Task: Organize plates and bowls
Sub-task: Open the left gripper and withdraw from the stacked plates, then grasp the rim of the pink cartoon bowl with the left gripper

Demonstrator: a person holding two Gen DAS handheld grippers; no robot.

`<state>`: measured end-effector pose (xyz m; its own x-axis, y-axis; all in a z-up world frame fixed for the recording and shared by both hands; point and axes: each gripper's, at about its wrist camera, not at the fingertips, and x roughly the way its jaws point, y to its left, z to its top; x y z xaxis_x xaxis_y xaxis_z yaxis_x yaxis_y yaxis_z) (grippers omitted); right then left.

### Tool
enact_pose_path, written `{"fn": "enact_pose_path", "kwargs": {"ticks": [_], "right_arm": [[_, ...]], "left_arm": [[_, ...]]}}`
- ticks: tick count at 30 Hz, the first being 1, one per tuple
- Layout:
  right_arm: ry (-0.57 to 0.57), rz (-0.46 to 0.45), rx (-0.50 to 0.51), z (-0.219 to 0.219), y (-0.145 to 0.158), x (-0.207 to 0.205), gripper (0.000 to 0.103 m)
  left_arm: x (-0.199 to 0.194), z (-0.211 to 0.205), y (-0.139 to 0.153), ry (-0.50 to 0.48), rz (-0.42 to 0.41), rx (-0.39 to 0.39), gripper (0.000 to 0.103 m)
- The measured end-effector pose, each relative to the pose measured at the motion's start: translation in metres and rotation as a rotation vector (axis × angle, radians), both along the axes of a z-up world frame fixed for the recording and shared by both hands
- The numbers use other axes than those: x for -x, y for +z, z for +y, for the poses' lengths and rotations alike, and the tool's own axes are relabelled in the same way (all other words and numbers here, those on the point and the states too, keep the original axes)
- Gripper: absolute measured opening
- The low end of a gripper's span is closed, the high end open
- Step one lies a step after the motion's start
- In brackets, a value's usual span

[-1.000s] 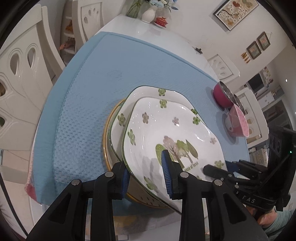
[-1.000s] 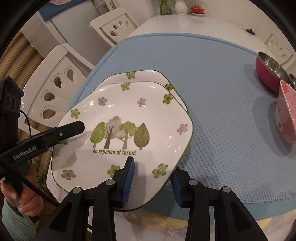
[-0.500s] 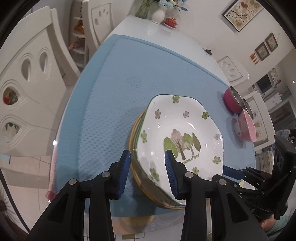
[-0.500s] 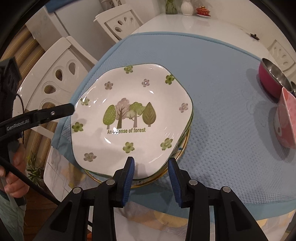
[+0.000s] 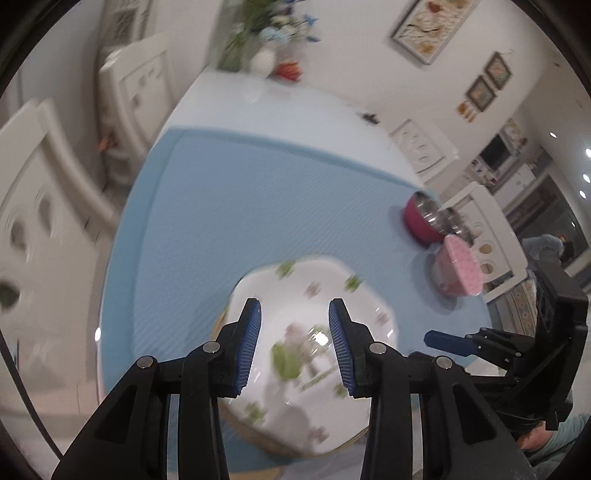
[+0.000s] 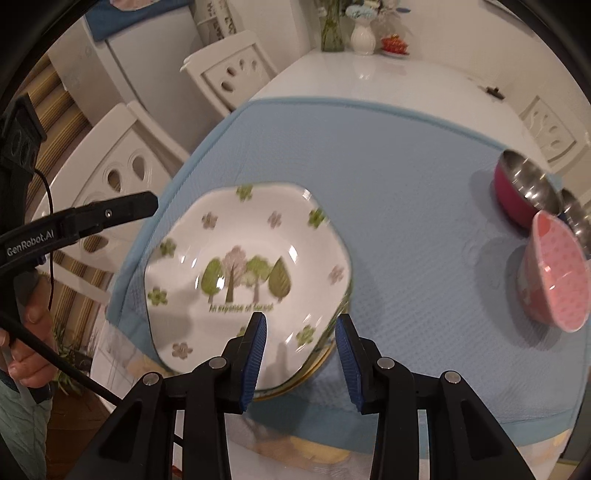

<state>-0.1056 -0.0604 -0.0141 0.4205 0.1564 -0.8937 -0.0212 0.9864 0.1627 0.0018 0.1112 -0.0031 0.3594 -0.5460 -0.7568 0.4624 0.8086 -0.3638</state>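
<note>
A white plate with green trees and flowers [image 6: 247,273] lies on top of a stack of plates near the front edge of the blue mat [image 6: 388,184]. A yellow-rimmed plate [image 6: 317,365] shows under it. The stack also shows, blurred, in the left wrist view [image 5: 314,354]. My left gripper [image 5: 293,347] is open and empty, above the stack. My right gripper [image 6: 300,354] is open and empty, at the stack's near edge. A pink bowl [image 6: 554,280] and a magenta steel bowl [image 6: 524,192] stand at the right.
White chairs [image 6: 122,177] stand at the table's left side. A vase with flowers [image 6: 362,33] and a small red dish [image 6: 395,44] stand at the far end of the white table [image 6: 388,77]. The right gripper also shows in the left wrist view [image 5: 480,343].
The flowered plate has been set down onto the stack and let go. Both grippers have pulled back and up from it, jaws open.
</note>
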Motion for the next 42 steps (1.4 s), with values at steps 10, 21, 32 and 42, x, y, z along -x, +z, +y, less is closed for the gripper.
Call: {"fn": "enact_pose_path", "kwargs": {"ticks": [10, 21, 32, 42], "right_arm": [[-0.248, -0.094, 0.06, -0.096, 0.041, 0.014, 0.051], [-0.557, -0.062, -0.04, -0.272, 0.025, 0.053, 0.052], [-0.518, 0.032, -0.145, -0.347, -0.017, 0.048, 0.052], [-0.348, 0.07, -0.096, -0.328, -0.051, 0.03, 0.052]], "left_arm": [[-0.008, -0.108, 0.035, -0.213, -0.061, 0.036, 0.073], [-0.001, -0.257, 0.018, -0.294, 0.019, -0.014, 0.073], [0.002, -0.322, -0.031, -0.222, 0.131, -0.075, 0.071], [0.005, -0.334, -0.061, -0.164, 0.17, -0.107, 0.054]]}}
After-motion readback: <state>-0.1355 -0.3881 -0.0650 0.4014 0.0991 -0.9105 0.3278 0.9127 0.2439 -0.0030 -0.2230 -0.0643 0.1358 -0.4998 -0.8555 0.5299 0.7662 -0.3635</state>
